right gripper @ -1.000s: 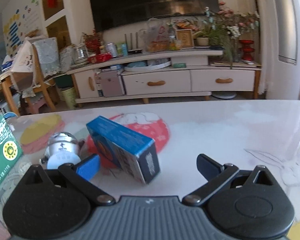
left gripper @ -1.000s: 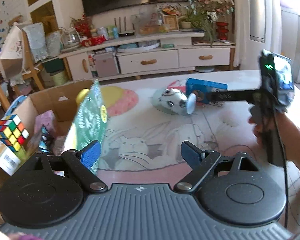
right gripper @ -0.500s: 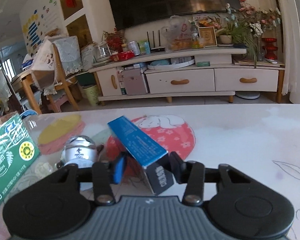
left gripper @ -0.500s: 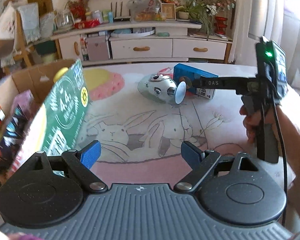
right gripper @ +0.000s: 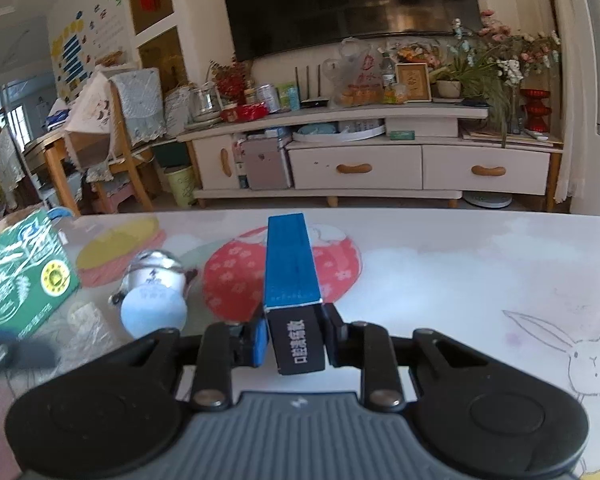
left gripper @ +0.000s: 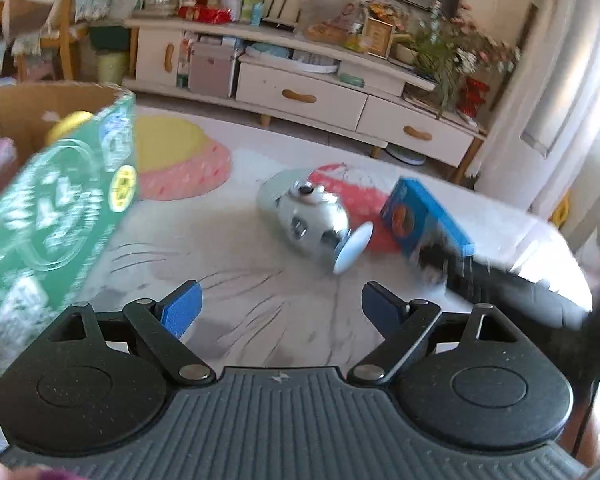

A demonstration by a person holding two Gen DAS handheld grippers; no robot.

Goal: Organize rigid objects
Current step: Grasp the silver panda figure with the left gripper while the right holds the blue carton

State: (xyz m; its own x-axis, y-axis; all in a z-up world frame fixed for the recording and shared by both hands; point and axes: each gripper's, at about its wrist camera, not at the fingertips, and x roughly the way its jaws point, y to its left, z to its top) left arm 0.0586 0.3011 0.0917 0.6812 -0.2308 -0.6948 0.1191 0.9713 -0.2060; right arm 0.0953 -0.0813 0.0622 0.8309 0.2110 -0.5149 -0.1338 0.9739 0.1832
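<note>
So my right gripper (right gripper: pixel 294 336) has just been closing and now it's clamped on the blue box (right gripper: pixel 292 264), pads pressing on both long sides near the dark end with the white lettering. A second ago those jaws stood wide open with the box lying loose and at an angle between them; now it points straight ahead along the fingers. That means the grab is done, I reckon, and the next bit is lifting it off the table (right gripper: pixel 440 264) and over to the cardboard box (left gripper: pixel 40 108) at the left, which already has stuff in it.

My left gripper (left gripper: pixel 280 304) is wide open, nothing between the fingers, and it has swung in toward the middle of the table. The view's pretty blurry from that.

The blue box itself: long, slim carton, bright blue top, black end flap, rigid-looking and squarely held. From the left view it sits just beside the silver toy (left gripper: pixel 312 220) with the pale blue disc end, on the red patch of the table cover. Green carton (left gripper: pixel 56 216) stands by the cardboard box.
</note>
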